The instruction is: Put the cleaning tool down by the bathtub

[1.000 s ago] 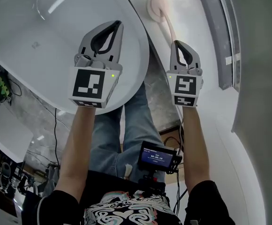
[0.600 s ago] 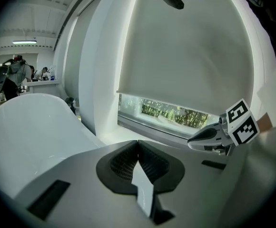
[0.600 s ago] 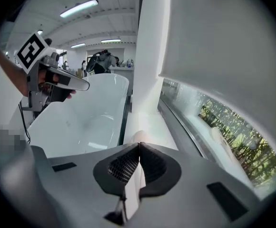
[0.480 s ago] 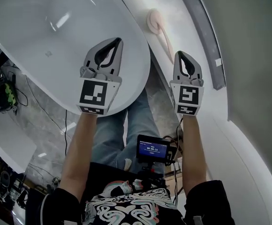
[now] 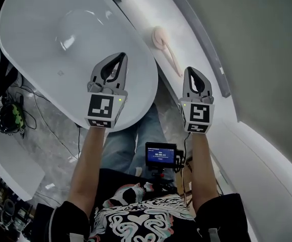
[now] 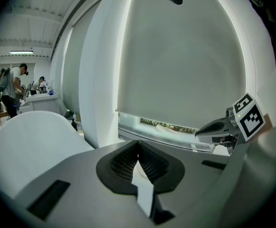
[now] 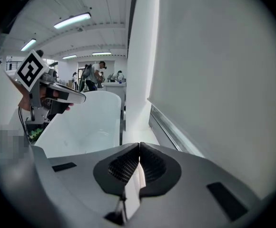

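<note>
**A:** Item one, the tongs?

**B:** Left gripper (image 5: 121, 57): jaws pressed together, nothing between them, held over the bathtub's near end. Right gripper (image 5: 192, 70): jaws likewise together, empty, hanging over the gap beside the tub.

**A:** Change since a second ago?

**B:** The right gripper was just short of the handle's end; now it sits clearly apart from it, so both have drawn back.

**A:** Item two, the cleaning tool?

**B:** Cleaning tool (image 5: 167, 50): pale, round head, long handle, lying flat on the white ledge (image 5: 145, 6) just beside the bathtub (image 5: 40, 32), untouched. I judge the task done in substance.

**A:** Surface and room?

**B:** The ledge is smooth, with a grey window track (image 5: 202, 40) along its far side and a lowered roller blind (image 6: 176, 56) above. The floor (image 5: 55, 135) is marbled grey, with cables (image 5: 10, 116) at the left. People (image 6: 14, 87) stand at a distant counter.
</note>
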The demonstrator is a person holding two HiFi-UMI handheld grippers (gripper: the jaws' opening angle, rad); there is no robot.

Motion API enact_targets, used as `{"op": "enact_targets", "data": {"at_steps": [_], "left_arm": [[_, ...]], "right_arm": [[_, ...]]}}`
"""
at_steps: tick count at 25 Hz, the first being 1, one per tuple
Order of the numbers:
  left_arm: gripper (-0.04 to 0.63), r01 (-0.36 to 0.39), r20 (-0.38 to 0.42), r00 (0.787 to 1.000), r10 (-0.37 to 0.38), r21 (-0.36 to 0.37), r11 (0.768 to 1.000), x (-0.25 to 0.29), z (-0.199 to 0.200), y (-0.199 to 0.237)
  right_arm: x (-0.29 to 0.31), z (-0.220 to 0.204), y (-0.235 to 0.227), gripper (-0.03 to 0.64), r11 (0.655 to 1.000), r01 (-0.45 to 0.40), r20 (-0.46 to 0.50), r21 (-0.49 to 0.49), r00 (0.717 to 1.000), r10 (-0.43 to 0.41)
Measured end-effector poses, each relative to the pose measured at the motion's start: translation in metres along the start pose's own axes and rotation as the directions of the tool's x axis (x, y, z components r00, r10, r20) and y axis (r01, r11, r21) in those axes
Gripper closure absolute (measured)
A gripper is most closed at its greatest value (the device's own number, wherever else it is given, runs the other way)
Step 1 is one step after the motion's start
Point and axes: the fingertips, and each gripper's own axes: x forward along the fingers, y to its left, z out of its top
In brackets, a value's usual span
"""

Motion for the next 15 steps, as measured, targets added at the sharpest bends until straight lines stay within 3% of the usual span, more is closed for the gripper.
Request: {"op": "enact_targets", "data": {"at_steps": [11, 15], "left_arm": [[0.580, -0.017, 0.063, 0.998, 0.015, 0.031, 0.999, -0.059, 0.083, 0.001], [0.580, -0.025, 0.173, 0.985, 0.022, 0.020, 0.999, -0.081, 0.123, -0.003]], "right_arm": [[-0.079, 0.080, -0.008, 0.589, 0.996, 0.044, 0.095, 0.074, 0.994, -0.050], [-0.115, 0.107, -0.009, 0.589, 0.995, 0.053, 0.134, 0.086, 0.989, -0.065]]}}
